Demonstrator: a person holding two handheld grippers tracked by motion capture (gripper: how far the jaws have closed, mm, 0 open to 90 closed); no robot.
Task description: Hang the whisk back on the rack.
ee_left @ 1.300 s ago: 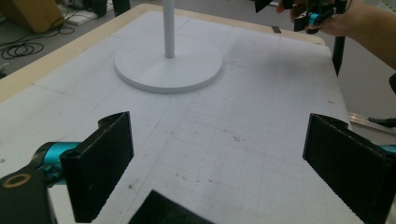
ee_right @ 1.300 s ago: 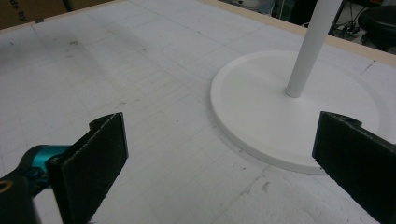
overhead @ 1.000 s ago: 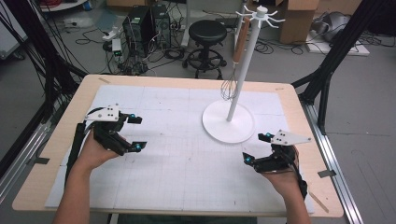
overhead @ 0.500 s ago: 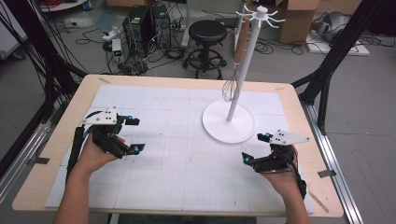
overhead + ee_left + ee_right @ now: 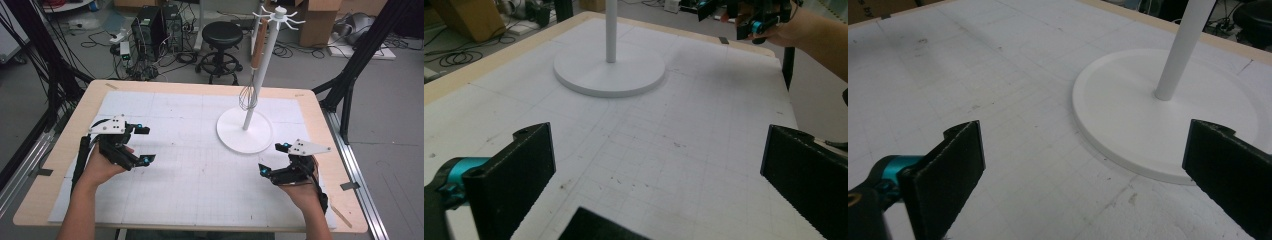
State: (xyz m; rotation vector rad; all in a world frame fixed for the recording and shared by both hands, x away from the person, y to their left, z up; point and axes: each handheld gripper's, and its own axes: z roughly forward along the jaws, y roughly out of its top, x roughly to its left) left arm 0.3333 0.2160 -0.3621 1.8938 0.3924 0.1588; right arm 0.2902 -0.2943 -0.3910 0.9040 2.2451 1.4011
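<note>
A white hook stand (image 5: 261,70) rises from a round base (image 5: 232,134) at the right back of the mat. A wire whisk (image 5: 247,96) with a wooden handle hangs from one of its top hooks. My left gripper (image 5: 146,144) hovers open over the left of the mat, empty. My right gripper (image 5: 271,159) stands open and empty just in front of the base. In the left gripper view the jaws (image 5: 659,185) frame bare mat, with the base (image 5: 589,75) beyond. In the right gripper view the jaws (image 5: 1083,175) point at the base (image 5: 1128,115) and pole (image 5: 1180,50).
A white gridded mat (image 5: 195,165) covers the wooden table (image 5: 55,165). The other hand and its gripper (image 5: 754,17) show far off in the left gripper view. Behind the table stand a black stool (image 5: 222,35), computer cases (image 5: 150,27), cables and cardboard boxes.
My left gripper has drifted slightly toward the near left of the table. The right gripper has hardly moved. Both stay open.
</note>
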